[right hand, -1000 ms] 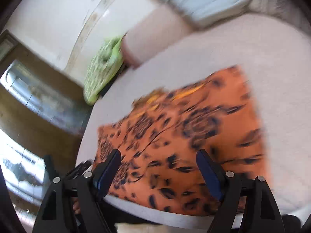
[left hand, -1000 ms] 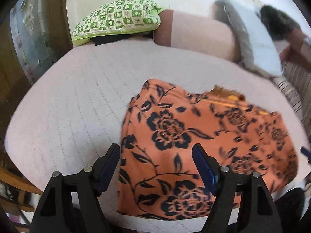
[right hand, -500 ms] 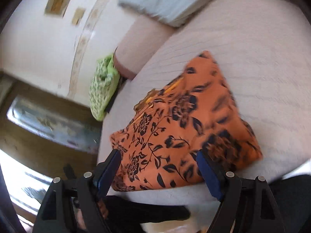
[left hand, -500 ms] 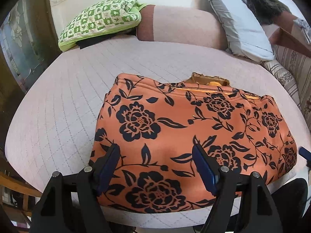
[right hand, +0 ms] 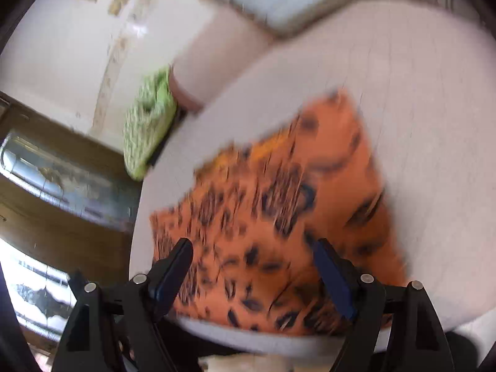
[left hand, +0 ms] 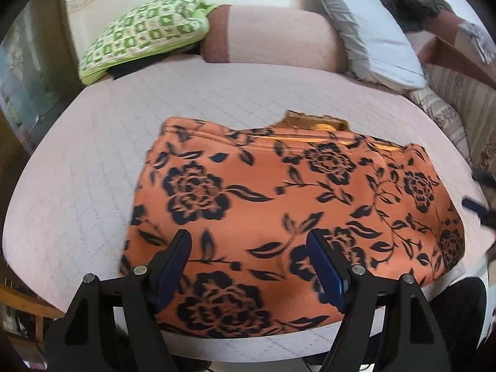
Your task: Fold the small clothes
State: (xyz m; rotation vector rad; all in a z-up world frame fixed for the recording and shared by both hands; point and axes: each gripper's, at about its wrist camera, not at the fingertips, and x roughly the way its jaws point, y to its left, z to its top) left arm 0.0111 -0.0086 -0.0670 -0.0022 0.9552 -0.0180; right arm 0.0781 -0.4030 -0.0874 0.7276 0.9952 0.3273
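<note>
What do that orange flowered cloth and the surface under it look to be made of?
The orange flowered garment looks like soft matte woven or knit fabric: printed dark flowers, no sheen, limp edges. The pale bedcover seems to be quilted textile, judging by its stitched grid lines. Exact fibres can't be told.

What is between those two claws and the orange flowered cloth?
Nothing visible. The cloth lies flat on the bed, and both the left claw and right claw hang open right over its near edge; the pillows sit far behind.

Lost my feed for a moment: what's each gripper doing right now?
Left gripper: open, holding nothing, above the orange floral garment.
Right gripper: open, holding nothing, above the same garment.
</note>
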